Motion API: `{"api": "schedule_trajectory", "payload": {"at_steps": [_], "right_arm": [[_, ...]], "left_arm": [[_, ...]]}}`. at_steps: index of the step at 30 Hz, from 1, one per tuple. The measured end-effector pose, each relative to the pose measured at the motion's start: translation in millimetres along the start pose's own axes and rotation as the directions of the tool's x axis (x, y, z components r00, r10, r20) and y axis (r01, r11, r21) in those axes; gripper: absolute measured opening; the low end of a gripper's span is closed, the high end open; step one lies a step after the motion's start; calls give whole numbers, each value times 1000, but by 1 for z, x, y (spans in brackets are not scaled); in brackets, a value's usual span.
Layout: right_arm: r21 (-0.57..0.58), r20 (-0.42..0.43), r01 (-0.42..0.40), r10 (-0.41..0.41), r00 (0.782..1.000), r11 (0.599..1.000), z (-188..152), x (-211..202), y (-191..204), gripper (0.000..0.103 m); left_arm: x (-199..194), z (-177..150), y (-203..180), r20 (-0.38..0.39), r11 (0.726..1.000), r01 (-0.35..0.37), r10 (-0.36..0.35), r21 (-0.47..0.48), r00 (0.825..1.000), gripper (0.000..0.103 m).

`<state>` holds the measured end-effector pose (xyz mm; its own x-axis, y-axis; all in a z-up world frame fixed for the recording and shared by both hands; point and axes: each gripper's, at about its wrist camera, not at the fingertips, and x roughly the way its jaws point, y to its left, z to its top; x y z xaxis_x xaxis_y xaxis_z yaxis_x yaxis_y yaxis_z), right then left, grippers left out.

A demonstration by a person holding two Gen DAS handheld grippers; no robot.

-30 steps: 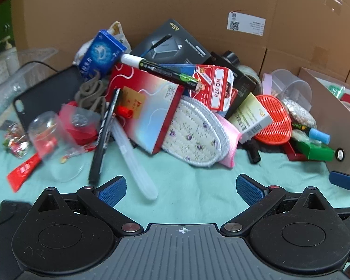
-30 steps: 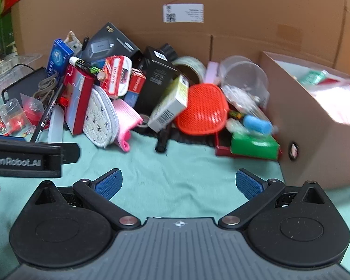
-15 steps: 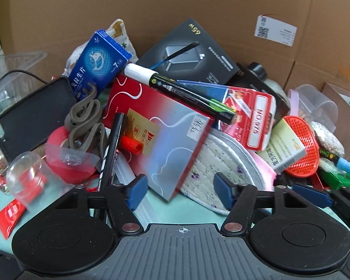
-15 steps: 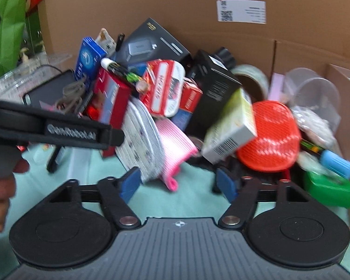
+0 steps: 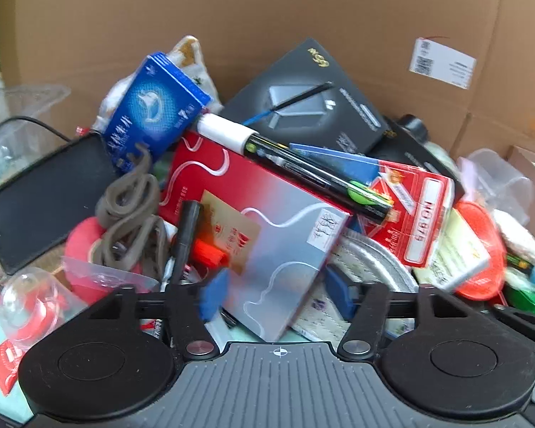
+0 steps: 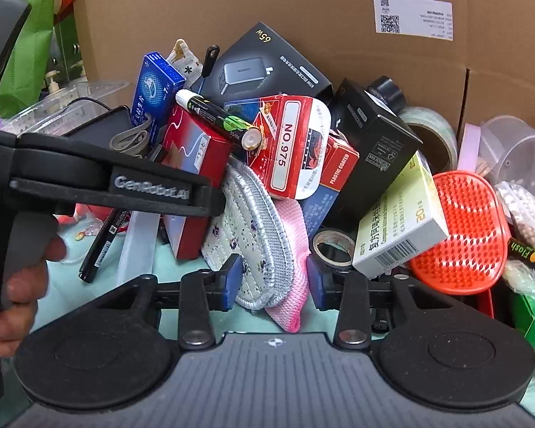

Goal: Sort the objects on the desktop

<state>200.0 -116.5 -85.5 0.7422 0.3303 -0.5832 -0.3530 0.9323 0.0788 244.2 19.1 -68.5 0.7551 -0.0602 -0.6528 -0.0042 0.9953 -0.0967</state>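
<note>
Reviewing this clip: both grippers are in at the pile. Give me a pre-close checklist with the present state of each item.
1. Left gripper straddles the red and silver box: ok, a blue pad on either side of its lower corner.
2. Left jaws closed on it: not ok, gaps show.
3. Black marker lying across that box is secure: not ok, loose, likely to roll if the box lifts.
4. Right gripper straddles the floral insole: ok, though the pink knit piece sits between the pads too.
5. Right pad contact: cannot tell.
6. Grippers apart from each other: ok.
</note>
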Motion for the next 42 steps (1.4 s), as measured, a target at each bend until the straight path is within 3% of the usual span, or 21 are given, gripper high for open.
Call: {"api": "schedule_trajectory", "payload": {"at_steps": [3,5,6,7,9,11,13,14,22,28,29,30,34,36,40,42], "right_arm": [[-19,1,11,-11,1000,1000,-1,3,2,39],[-24,6,4,-4,1000,1000,-1,1,4,30],[-27,10,-1,1,1000,1000,-1,-2,5,25],[-26,13,-9,10,1000,1000,-2,-6,5,23],[-12,12,-39,39,999,999,-1,-12,6,18],[-10,13,-62,62,998,998,-1,-18,8,17],[-23,16,-61,61,998,998,-3,-25,10,17],[-19,15,-62,63,998,998,-5,-29,8,17],[48,-7,-64,64,998,997,-33,-73,-12,17],[79,-32,-40,43,999,996,-67,-119,-27,17],[78,-39,-30,33,999,997,-72,-126,-28,18],[82,-42,-25,29,999,996,-76,-131,-28,20],[88,-51,16,-11,999,996,-85,-141,-27,35],[86,-34,54,-51,998,995,-85,-143,-28,57],[78,10,88,-89,996,993,-81,-148,-29,59],[71,14,81,-82,996,994,-78,-146,-31,59]], "left_arm": [[3,-1,-5,18,998,-57,56,8,998,87],[4,-1,-2,16,999,-40,40,3,999,82],[3,-1,1,9,1000,-26,26,-14,1000,74],[2,0,3,2,999,-2,2,-33,1000,55],[0,0,2,-11,999,20,-20,-46,1000,36],[-4,-2,-4,-11,1000,3,-4,-16,1000,24],[-11,-4,-9,-13,1000,8,-8,-7,1000,5],[-14,-6,-10,-17,1000,23,-23,-6,1000,1],[-27,-32,-38,-107,986,167,-169,-31,980,0],[-71,-69,-50,-135,967,250,-253,-42,958,0],[-78,-74,-51,-137,965,260,-263,-44,955,5],[-83,-76,-52,-137,962,267,-272,-52,953,23],[-97,-82,-54,-119,957,274,-284,-95,951,57],[-100,-81,-56,-108,959,266,-276,-95,955,60],[-95,-77,-57,-91,968,230,-239,-98,967,79],[-89,-73,-57,-92,972,211,-220,-99,971,82]]}}
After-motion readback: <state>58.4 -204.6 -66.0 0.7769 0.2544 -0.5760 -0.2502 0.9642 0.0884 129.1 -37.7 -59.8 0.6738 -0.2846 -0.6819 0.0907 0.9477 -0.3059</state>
